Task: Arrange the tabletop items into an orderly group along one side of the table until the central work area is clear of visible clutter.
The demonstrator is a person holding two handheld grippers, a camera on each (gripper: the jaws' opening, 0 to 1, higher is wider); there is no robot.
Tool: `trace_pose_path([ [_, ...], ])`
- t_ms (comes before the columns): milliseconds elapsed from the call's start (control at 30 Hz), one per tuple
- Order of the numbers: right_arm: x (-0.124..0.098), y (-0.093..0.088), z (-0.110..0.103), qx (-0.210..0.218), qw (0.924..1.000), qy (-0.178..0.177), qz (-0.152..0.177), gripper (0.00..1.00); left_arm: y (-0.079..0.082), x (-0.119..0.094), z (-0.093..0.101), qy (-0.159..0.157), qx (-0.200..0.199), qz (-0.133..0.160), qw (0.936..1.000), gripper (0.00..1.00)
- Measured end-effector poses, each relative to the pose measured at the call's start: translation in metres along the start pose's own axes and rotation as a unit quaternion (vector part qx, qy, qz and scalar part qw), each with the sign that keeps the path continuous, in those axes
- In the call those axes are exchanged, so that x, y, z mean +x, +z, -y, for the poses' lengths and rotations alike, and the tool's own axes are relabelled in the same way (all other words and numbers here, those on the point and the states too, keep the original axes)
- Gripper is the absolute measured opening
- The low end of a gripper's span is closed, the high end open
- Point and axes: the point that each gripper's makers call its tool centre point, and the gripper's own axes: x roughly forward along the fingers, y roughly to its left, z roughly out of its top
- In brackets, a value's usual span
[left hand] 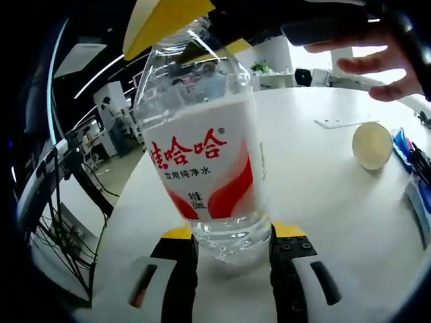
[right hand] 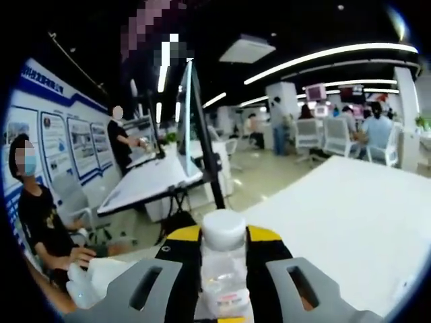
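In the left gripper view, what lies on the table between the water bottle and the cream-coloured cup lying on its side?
Nothing: in the left gripper view the white table is bare between the water bottle and the cup.

Seated person, tilted drafting board

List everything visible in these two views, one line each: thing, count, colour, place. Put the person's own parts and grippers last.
Water bottle: one, clear with red-and-white label, between the left gripper's jaws.
Bottle cap: one, white, between the right gripper's jaws.
Cup: one, cream, on its side on the table.
Table: one, white.
Blue items: few, table's right edge, unclear.
Hand: one, upper right.
Left gripper: black-yellow, shut on bottle.
Right gripper: black-yellow, shut on bottle.
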Motion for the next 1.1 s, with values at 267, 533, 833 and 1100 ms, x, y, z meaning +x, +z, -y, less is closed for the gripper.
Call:
trace_pose_path([
  [267, 0.001, 0.000, -0.004, 0.002, 1.0000, 0.005, 0.000, 0.21, -0.001, -0.002, 0.002, 0.006, -0.008, -0.002, 0.9999, 0.39],
  [533, 0.001, 0.001, -0.007, 0.000, 1.0000, 0.008, -0.001, 0.21, -0.003, -0.003, 0.003, 0.008, -0.013, -0.005, 0.9999, 0.39],
  [833, 0.000, 0.001, -0.010, -0.002, 0.9999, 0.010, -0.001, 0.22, -0.004, -0.006, 0.005, 0.005, -0.014, -0.003, 0.9999, 0.38],
  [1100, 0.000, -0.001, -0.012, -0.011, 0.9999, 0.011, -0.005, 0.22, -0.004, -0.007, 0.005, 0.006, -0.001, 0.005, 1.0000, 0.38],
])
